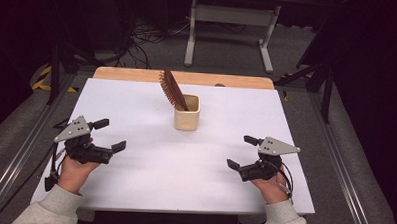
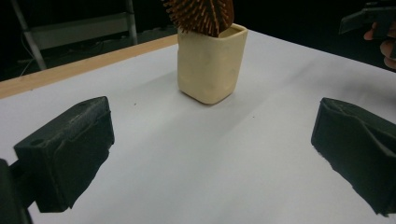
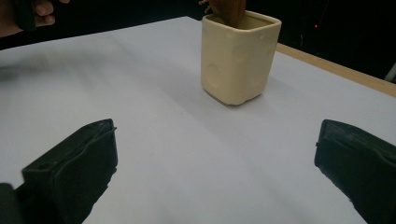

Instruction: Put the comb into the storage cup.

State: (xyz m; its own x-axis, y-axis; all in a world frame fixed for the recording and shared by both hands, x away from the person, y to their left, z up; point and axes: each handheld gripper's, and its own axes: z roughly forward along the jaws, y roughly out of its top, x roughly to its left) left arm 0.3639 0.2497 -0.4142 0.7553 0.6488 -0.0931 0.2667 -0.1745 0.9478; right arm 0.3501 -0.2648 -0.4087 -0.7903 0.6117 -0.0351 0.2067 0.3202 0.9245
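Two grippers spread wide, one brush in one cup

Held low over the white table (image 1: 133, 190), one per hand, forearms entering from the near edge in grey sleeves. Left gripper (image 1: 111, 135) near the left side, jaws wide apart and empty, aimed inward toward the middle. Right gripper (image 1: 241, 152) near the right side, jaws likewise wide apart, pinching nothing, aimed inward too. Both well apart from the cup, both hands wrapped around the handles from below.

One cream square cup (image 1: 187, 117) upright in the middle of the table, toward the far side, between the two grippers. One brown hairbrush (image 1: 172, 89) standing inside it, handle down, bristled head leaning up and to the left above the rim. Seen past the left gripper's jaws: bristles just above the cup's mouth.
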